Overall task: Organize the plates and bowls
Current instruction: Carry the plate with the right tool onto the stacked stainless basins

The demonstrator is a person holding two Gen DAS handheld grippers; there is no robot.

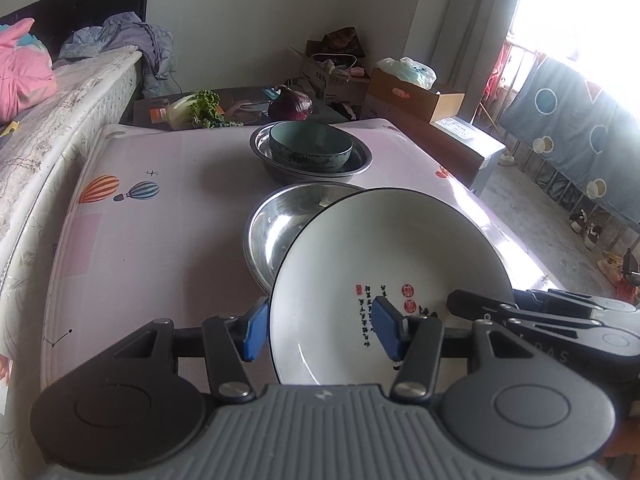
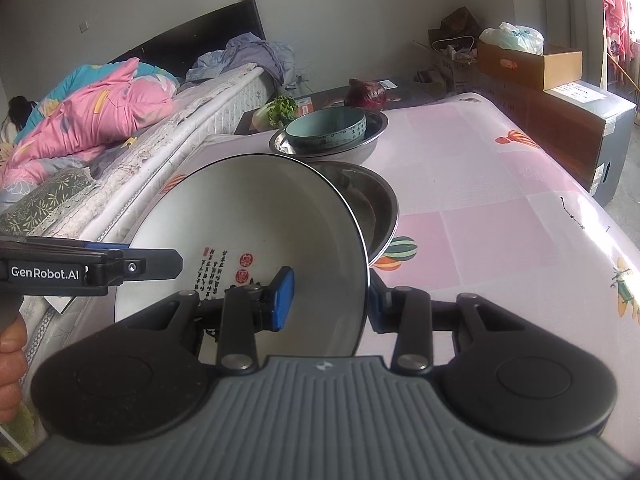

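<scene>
A white plate (image 1: 384, 248) with a black rim and red and black writing hangs tilted over an empty steel basin (image 1: 268, 224). My left gripper (image 1: 322, 330) is shut on the plate's left rim, one blue pad inside and one outside. My right gripper (image 2: 328, 300) is shut on the plate's (image 2: 256, 208) right rim in the same way. Each gripper shows in the other's view: the right gripper (image 1: 552, 312), the left gripper (image 2: 92, 268). Farther back, a teal bowl (image 1: 310, 146) sits in a second steel basin (image 1: 360, 162).
The table (image 1: 152, 248) has a pink cloth with balloon prints. A bed (image 1: 60, 120) runs along its left side. Greens (image 1: 204, 106) and a purple cabbage (image 1: 290, 104) lie beyond the far edge. Cardboard boxes (image 1: 416, 94) stand at the back right. A hand (image 2: 10, 360) holds the left gripper.
</scene>
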